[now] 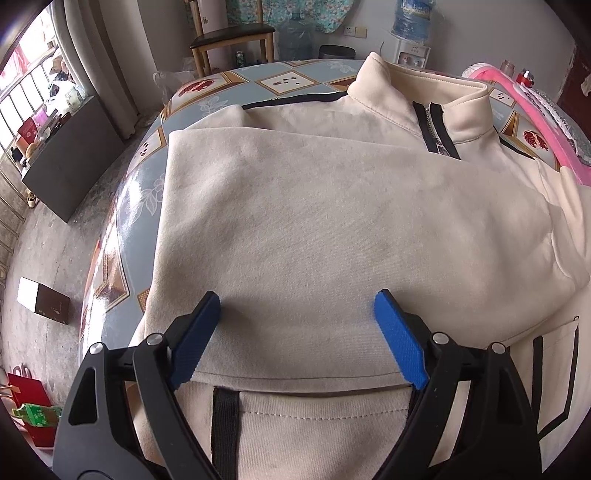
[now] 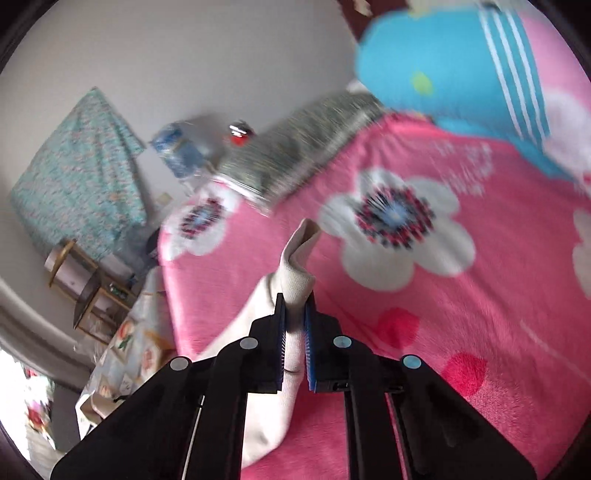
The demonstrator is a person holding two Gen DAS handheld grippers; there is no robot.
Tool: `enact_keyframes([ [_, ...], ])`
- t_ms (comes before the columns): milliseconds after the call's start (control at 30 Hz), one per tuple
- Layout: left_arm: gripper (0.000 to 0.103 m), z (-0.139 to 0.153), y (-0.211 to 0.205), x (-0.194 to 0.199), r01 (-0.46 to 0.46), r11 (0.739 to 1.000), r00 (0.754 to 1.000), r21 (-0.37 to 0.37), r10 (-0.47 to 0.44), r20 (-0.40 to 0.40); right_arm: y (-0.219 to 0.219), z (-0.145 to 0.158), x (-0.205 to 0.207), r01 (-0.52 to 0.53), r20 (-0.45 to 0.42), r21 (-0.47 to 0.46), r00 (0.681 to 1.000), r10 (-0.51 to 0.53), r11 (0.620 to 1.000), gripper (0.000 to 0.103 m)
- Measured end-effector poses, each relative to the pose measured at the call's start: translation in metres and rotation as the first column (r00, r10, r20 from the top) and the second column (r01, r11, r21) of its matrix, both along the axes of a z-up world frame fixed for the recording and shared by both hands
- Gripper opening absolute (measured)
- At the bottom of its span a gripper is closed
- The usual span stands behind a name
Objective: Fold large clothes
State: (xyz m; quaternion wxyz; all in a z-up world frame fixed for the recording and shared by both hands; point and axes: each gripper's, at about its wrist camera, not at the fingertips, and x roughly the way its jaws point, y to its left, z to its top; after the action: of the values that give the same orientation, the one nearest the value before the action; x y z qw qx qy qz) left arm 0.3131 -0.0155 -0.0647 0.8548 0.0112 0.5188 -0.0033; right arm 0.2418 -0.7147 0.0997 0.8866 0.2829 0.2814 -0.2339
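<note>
Garment: a large cream sweatshirt [image 1: 314, 206] with a stand-up collar [image 1: 421, 96], a short zip placket edged in black [image 1: 437, 129] and black trim lines, lying spread over the surface [image 1: 129, 206]; one side is folded across the body, so a straight hem edge runs low in the left wrist view.
Surface: covered in a glossy blue-grey cloth with diamond and fruit patterns; the garment takes up most of it.
Left hand-held gripper [image 1: 297, 328]: released, its blue pads [image 1: 400, 343] standing wide apart just above the folded cream layer near the hem; nothing is between them.
Right hand-held gripper [image 2: 294, 325]: clenched on a cuff or sleeve end [image 2: 299, 254] of the cream garment, the ribbed fabric sticking up past the fingertips and the rest of the sleeve trailing down toward the lower left.
Right view background: a pink blanket with white flowers [image 2: 424, 295] fills the frame behind the sleeve; a blue patch with white stripes [image 2: 443, 62] lies at its far side. The picture is blurred.
Room: a wooden chair with a dark seat [image 1: 232, 37] beyond the surface, a water dispenser with a blue bottle [image 1: 412, 26], curtains [image 1: 99, 55] and a window at the left, a dark cabinet [image 1: 66, 162], a small box on the floor [image 1: 44, 299].
</note>
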Motion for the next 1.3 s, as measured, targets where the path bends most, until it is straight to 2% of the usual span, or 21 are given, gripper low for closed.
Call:
enact_keyframes([
  [133,0.080,0.001,0.000,0.000,0.012,1.000,1.000,0.000,-0.012,0.002,0.053,0.056,0.009,-0.108,0.078,-0.044,0.991,0.111,0.993,0.009],
  [233,0.074,0.003,0.000,-0.003,0.038,0.999,0.999,-0.003,-0.038,0.009,0.104,0.093,0.015,-0.202,0.133,-0.089,0.968,0.213,0.975,0.009],
  [300,0.069,0.005,0.002,-0.006,0.050,0.999,0.999,-0.005,-0.050,0.019,0.141,0.110,0.019,-0.272,0.158,-0.116,0.944,0.288,0.955,0.009],
  [400,0.065,0.009,0.011,-0.012,0.053,0.998,0.998,-0.038,-0.052,0.030,0.205,0.129,0.030,-0.387,0.182,-0.158,0.893,0.412,0.908,0.009],
  [533,0.051,0.014,0.032,-0.022,0.045,0.993,0.998,-0.108,-0.041,0.037,0.283,0.131,0.053,-0.506,0.178,-0.189,0.825,0.536,0.842,0.009],
  [667,0.037,0.019,0.054,-0.033,0.034,0.984,0.999,-0.173,-0.027,0.045,0.356,0.107,0.080,-0.607,0.142,-0.167,0.765,0.628,0.777,0.009],
  [733,0.031,0.022,0.067,-0.040,0.029,0.980,0.999,-0.197,-0.020,0.048,0.390,0.083,0.096,-0.661,0.114,-0.113,0.733,0.671,0.742,0.009],
  [867,0.022,0.029,0.093,-0.052,0.012,0.973,0.998,-0.230,0.002,0.060,0.460,0.022,0.119,-0.737,0.027,-0.026,0.675,0.737,0.676,0.009],
  [967,0.020,0.033,0.111,-0.061,-0.007,0.969,0.997,-0.246,0.024,0.068,0.522,-0.030,0.123,-0.782,-0.057,0.014,0.621,0.781,0.623,0.009],
  [1033,0.019,0.034,0.123,-0.066,-0.017,0.967,0.997,-0.253,0.035,0.070,0.557,-0.066,0.123,-0.813,-0.119,0.048,0.572,0.811,0.580,0.009],
  [1167,0.019,0.036,0.138,-0.072,-0.021,0.964,0.996,-0.265,0.042,0.073,0.611,-0.132,0.122,-0.859,-0.266,0.136,0.449,0.853,0.494,0.013],
  [1200,0.019,0.037,0.139,-0.073,-0.016,0.963,0.997,-0.268,0.037,0.075,0.620,-0.140,0.118,-0.865,-0.289,0.152,0.424,0.859,0.478,0.015],
  [1267,0.019,0.038,0.138,-0.072,0.002,0.962,0.996,-0.274,0.021,0.081,0.624,-0.147,0.108,-0.879,-0.265,0.211,0.370,0.890,0.428,0.033],
  [1300,0.019,0.039,0.137,-0.071,0.015,0.960,0.996,-0.278,0.009,0.086,0.621,-0.143,0.101,-0.881,-0.229,0.240,0.357,0.905,0.408,0.048],
])
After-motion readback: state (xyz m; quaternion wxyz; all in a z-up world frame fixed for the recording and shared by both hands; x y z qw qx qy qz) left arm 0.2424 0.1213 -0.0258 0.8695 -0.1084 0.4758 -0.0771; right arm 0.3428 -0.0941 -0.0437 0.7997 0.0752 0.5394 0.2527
